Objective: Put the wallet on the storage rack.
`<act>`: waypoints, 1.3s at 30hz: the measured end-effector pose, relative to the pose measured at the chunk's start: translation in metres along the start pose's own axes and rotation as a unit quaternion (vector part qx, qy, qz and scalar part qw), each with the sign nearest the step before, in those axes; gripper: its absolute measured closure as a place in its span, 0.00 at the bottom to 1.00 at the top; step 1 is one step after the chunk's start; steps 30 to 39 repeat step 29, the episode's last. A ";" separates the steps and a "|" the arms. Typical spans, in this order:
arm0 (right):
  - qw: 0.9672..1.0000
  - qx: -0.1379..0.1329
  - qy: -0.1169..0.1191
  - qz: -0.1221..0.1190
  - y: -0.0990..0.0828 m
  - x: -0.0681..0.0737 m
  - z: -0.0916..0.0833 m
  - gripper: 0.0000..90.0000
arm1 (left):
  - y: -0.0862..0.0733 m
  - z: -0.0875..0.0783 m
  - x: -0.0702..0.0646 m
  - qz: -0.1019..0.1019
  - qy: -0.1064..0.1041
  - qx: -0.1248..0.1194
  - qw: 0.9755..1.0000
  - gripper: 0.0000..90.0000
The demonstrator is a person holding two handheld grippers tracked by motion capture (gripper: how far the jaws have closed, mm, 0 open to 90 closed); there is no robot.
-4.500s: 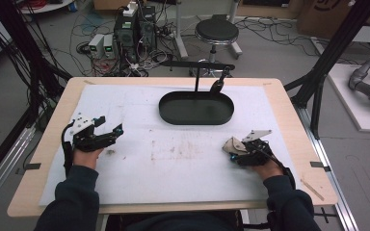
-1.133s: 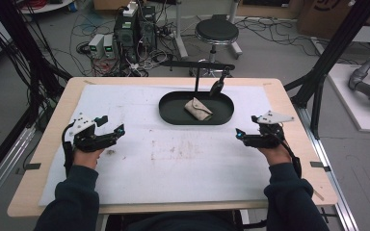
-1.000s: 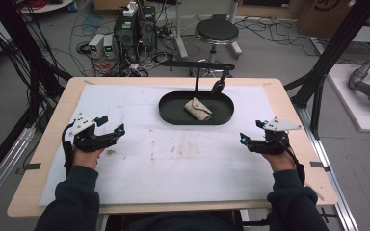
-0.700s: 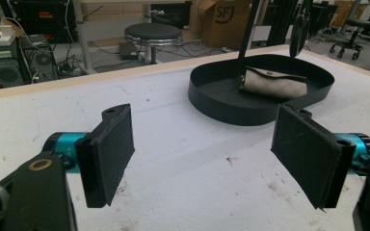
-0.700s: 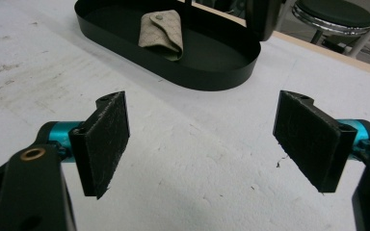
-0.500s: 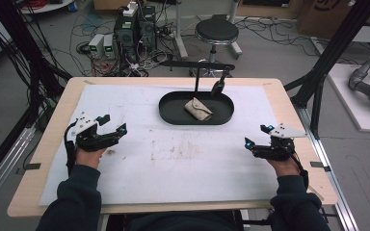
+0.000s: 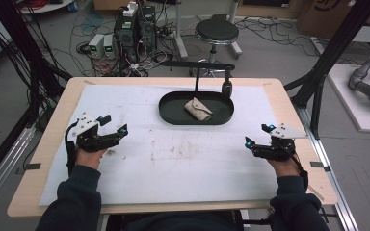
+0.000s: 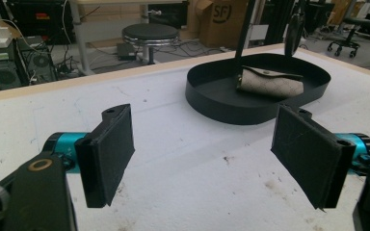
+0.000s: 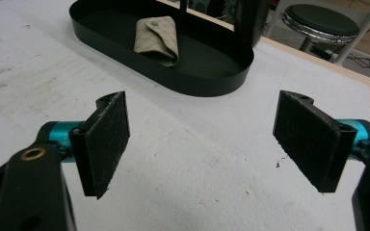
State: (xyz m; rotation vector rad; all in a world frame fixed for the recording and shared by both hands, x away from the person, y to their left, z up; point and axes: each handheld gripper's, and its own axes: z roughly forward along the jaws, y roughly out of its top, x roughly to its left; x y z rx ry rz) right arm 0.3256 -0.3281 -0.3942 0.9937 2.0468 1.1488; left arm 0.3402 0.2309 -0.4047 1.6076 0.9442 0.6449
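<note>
A small beige pouch [image 7: 198, 109] with a snap button is seen lying inside a black oval tray [image 7: 169, 109], roughly at its middle, with its flap side turned up; the tray stands on the white mat [image 7: 183, 168] at the far side of the wooden table [image 7: 289, 103]. In the left gripper view the pouch [image 8: 270, 82] is shown resting on the tray floor against the far part of the tray [image 8: 221, 108], and in the right gripper view it [image 9: 158, 40] is seen toward the left half of the tray [image 9: 207, 84]. The left gripper [image 7: 117, 134] is held low over the left part of the mat, well apart from the tray, with its jaws spread wide and nothing between them — only stained mat is seen in the gap. The right gripper [image 7: 257, 143] is held near the right edge of the mat, likewise well apart from the tray, and its jaws are also spread wide with nothing pinched. Both grippers are pointed roughly toward the middle of the table. Behind the tray a thin black stand [image 7: 196, 79] rises from the table's far edge — a dark, oblong object [image 7: 227, 88] is seen hanging from it just above the tray's rim. A round black stool [image 7: 216, 31] is seen on the floor beyond the table.
</note>
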 end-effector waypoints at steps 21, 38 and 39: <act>1.000 0.004 -0.005 -0.006 0.000 0.000 0.000 0.23 | 0.000 0.000 -0.001 0.001 -0.003 0.002 1.000 0.25; 1.000 0.003 -0.004 -0.006 0.000 0.000 0.000 0.23 | 0.000 0.000 0.000 0.001 0.002 0.003 1.000 0.25; 1.000 0.003 -0.004 -0.006 0.000 0.000 0.000 0.23 | 0.000 0.000 0.000 0.001 0.002 0.003 1.000 0.25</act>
